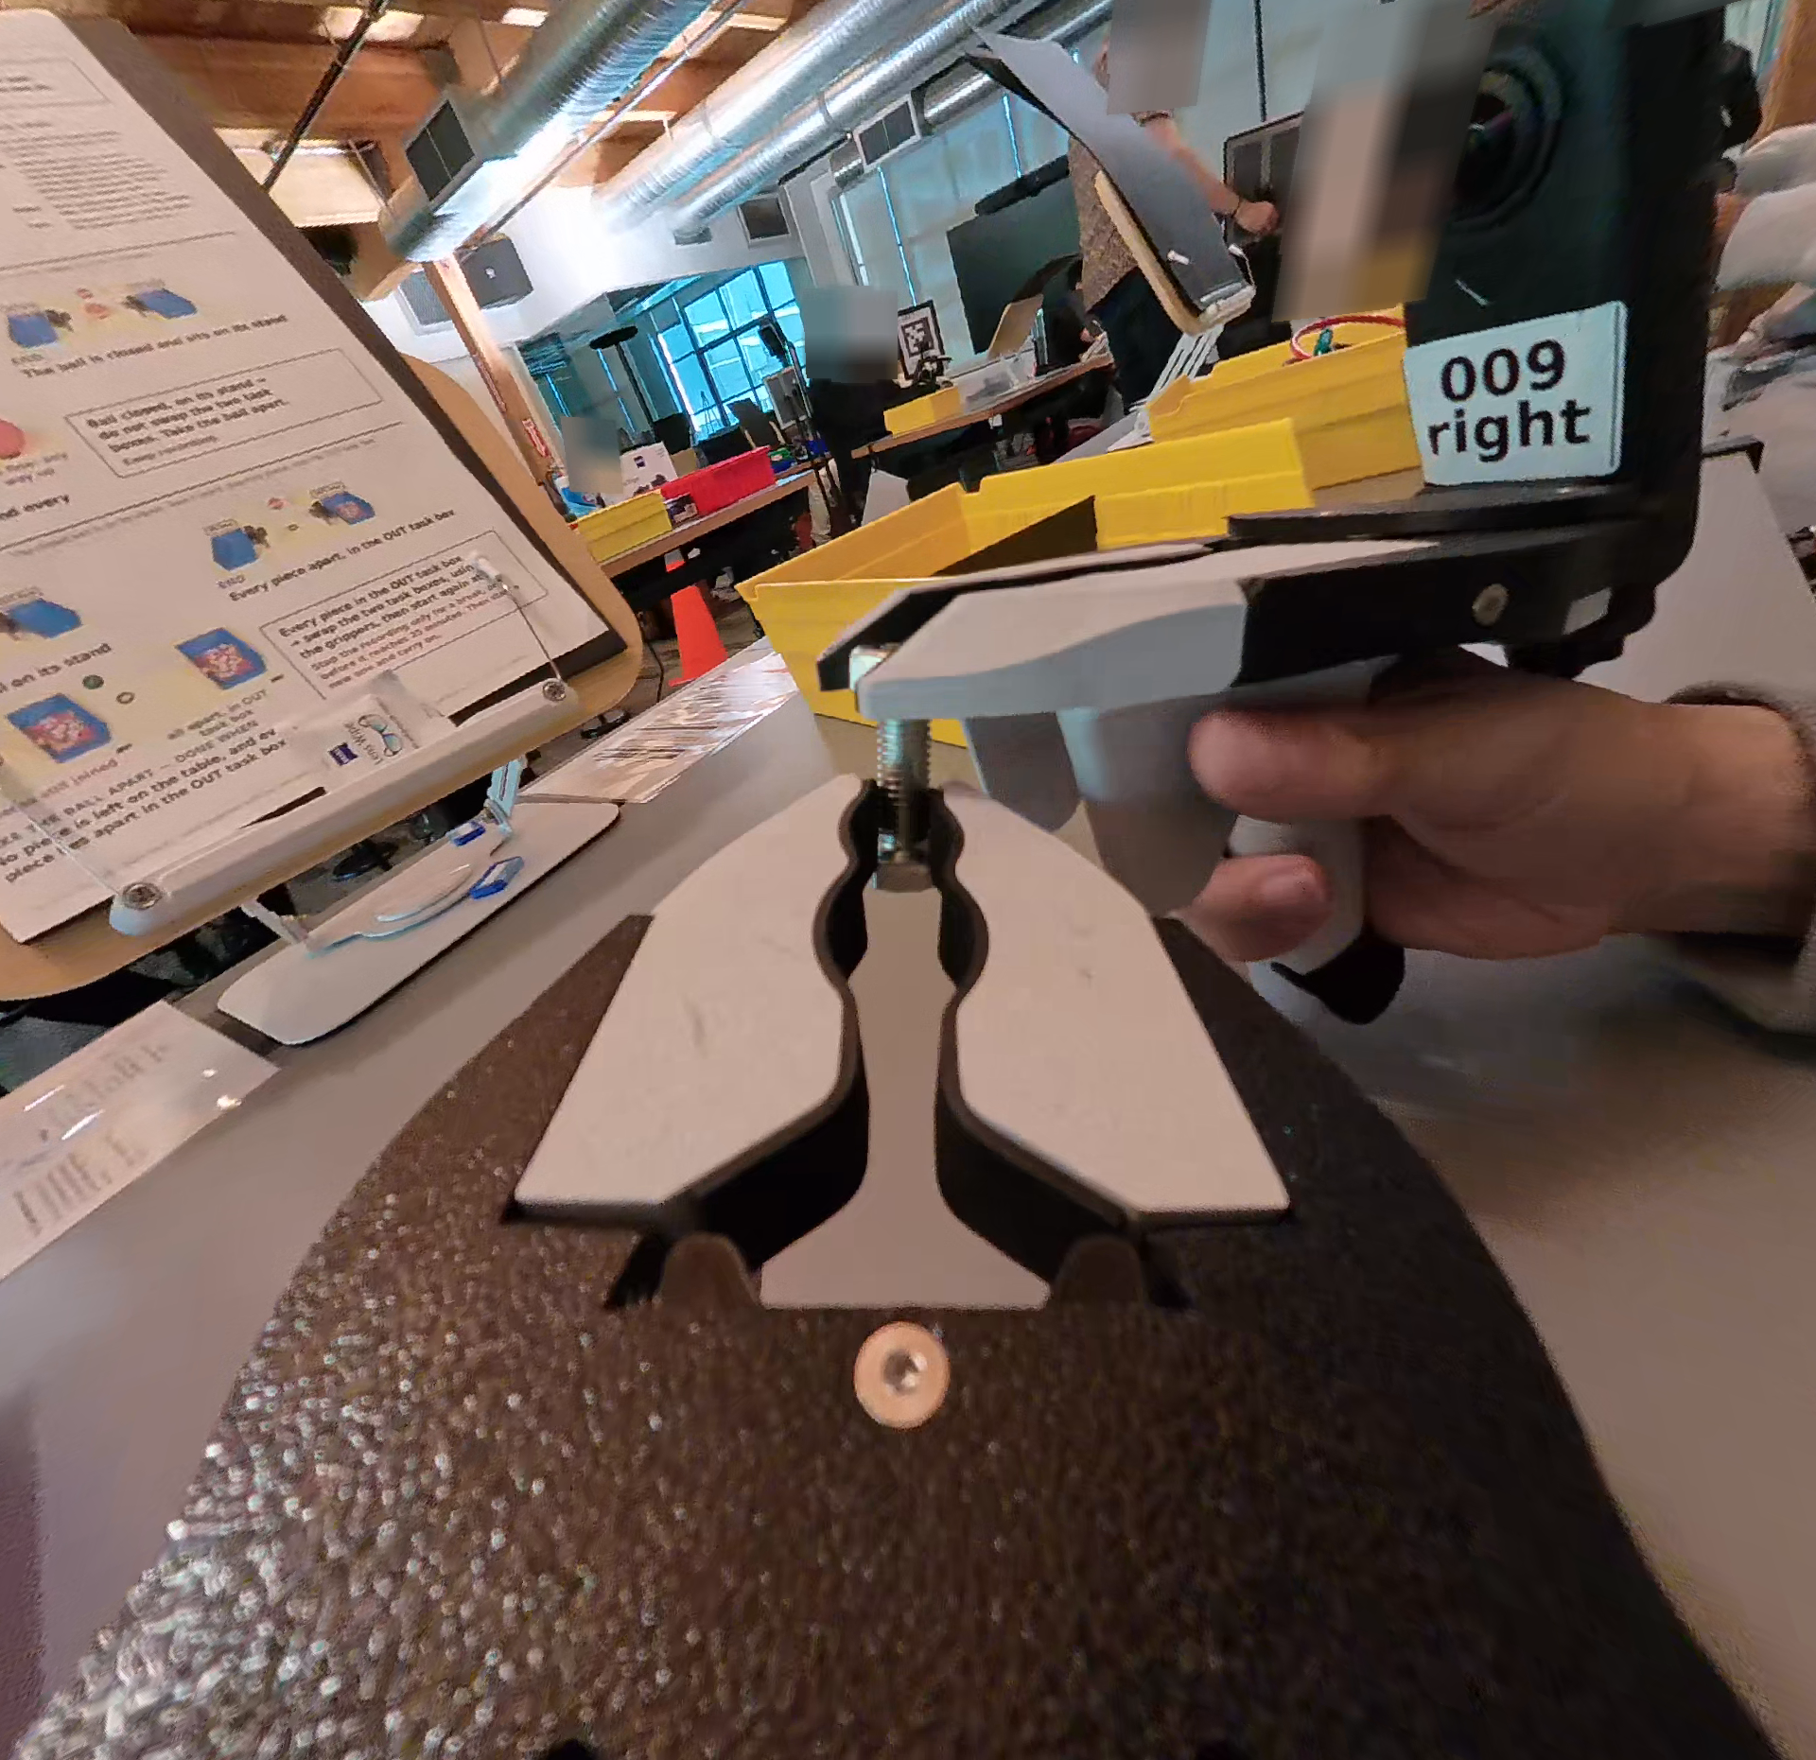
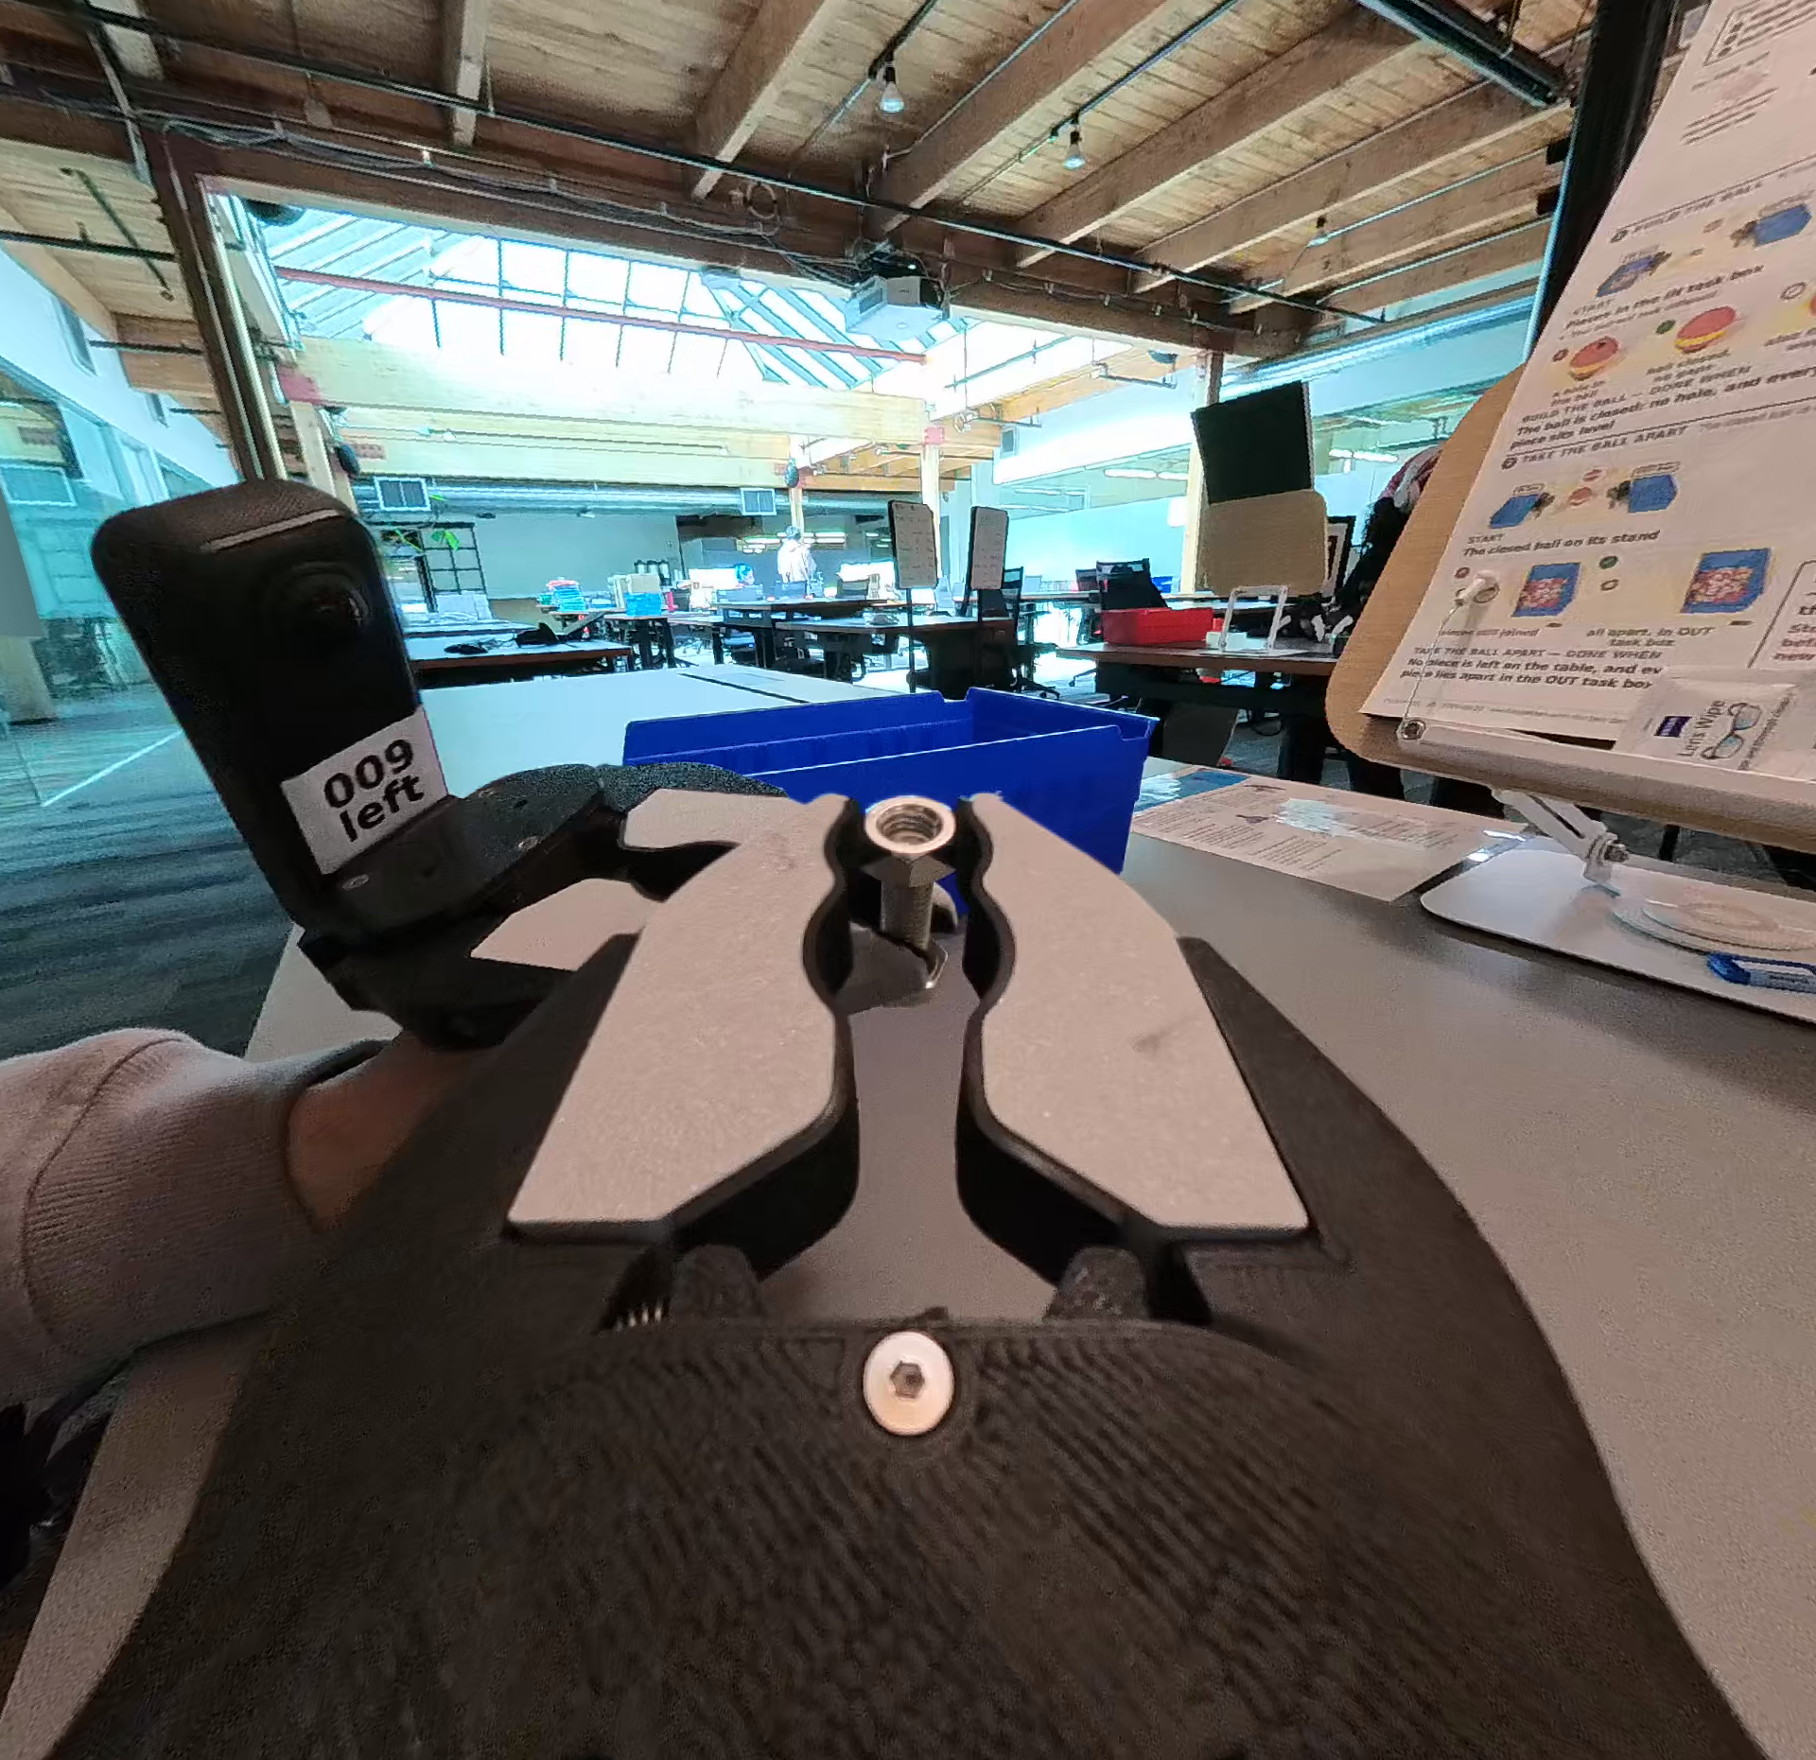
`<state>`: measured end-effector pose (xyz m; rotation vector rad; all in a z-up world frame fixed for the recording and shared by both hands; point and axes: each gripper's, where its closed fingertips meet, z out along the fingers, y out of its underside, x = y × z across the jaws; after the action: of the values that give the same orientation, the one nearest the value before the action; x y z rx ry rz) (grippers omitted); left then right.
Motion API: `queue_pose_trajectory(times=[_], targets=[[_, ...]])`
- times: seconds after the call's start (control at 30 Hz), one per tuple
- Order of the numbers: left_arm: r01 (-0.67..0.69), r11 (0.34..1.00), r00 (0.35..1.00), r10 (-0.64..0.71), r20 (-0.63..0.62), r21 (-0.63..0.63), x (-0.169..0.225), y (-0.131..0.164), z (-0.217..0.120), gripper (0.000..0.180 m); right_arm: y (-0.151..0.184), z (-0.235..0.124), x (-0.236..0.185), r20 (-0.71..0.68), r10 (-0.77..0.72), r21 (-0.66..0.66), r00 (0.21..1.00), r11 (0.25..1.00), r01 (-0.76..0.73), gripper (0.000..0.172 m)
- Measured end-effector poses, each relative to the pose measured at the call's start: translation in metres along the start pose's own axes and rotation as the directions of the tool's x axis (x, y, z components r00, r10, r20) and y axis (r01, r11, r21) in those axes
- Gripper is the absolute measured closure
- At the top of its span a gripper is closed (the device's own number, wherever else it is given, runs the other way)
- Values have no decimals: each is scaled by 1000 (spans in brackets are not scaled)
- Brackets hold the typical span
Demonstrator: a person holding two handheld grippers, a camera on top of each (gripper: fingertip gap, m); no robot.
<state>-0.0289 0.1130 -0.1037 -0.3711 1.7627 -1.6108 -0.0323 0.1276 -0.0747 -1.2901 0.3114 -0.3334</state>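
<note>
Black, rough gripper body fills the bottom of both wrist views, with the two grey fingers going out from it.

The left gripper (image 1: 899,833) has its fingers closed on the lower shank of a steel bolt (image 1: 896,760), just above the hexagon head. The bolt stands upright in the middle of the frame, above the grey table (image 1: 1572,1222). The right gripper (image 2: 909,829) comes in from the right side, held by a hand (image 1: 1474,829). Its fingertips are closed on a nut (image 2: 909,826) that sits on the top end of the same bolt.

I think the risk is in the small contact. Each piece is held only at the very tips, metal against smooth pads. If the two grippers go out of line, the thread could jam, or the bolt could tilt in its notch. If one grip gets loose, the piece could fall on the table and roll away. The yellow bin (image 1: 1032,544) and the blue bin (image 2: 1032,770) are behind, not under the bolt, so they would not catch it.

Writing is on many things:
- a white label with dark print on each camera housing (image 1: 1513,406)
- an instruction sheet (image 1: 246,386) with text and small pictures, on a stand at upper left
- a white sachet (image 2: 1710,725) with a blue logo, on the ledge of the stand
- printed papers (image 2: 1307,829) lying flat on the table
</note>
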Motion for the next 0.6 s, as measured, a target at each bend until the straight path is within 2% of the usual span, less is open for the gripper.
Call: queue_pose_trajectory(times=[0.13, 0.2, 0.23, 0.3, 0.37, 0.43, 0.5, 0.57, 0.6], targets=[[73, 997, 994, -70, -78, 26, 6, -2, 0, 172, -1, -2, -5, 72, -40, -23, 997, 999, 41, 154], [171, 983, 960, -151, -234, 64, 19, -9, -3, 172, -5, -9, -16, 210, -22, -7, 977, 1000, 24, 154], [246, 966, 913, -203, -355, 83, 29, -14, -7, 172, -9, -16, -24, 321, 22, -3, 947, 1000, -23, 154], [391, 916, 792, -282, -542, 94, 41, -26, -17, 172, -22, -33, -43, 540, 136, -22, 831, 989, -148, 154], [449, 887, 716, -285, -637, 109, 48, -36, -27, 172, -25, -44, -52, 617, 131, -26, 776, 989, -146, 153], [431, 896, 734, -278, -620, 108, 48, -33, -24, 172, -23, -45, -52, 607, 85, -16, 790, 995, -96, 153], [394, 914, 767, -266, -583, 101, 46, -28, -21, 172, -30, -40, -37, 514, 59, 37, 856, 995, -91, 154], [356, 931, 802, -259, -538, 82, 44, -21, -16, 172, -47, -41, -2, 314, 42, 122, 949, 989, -84, 154], [331, 941, 821, -250, -513, 71, 42, -17, -14, 172, -54, -44, 27, 131, 30, 133, 991, 990, -47, 154]])
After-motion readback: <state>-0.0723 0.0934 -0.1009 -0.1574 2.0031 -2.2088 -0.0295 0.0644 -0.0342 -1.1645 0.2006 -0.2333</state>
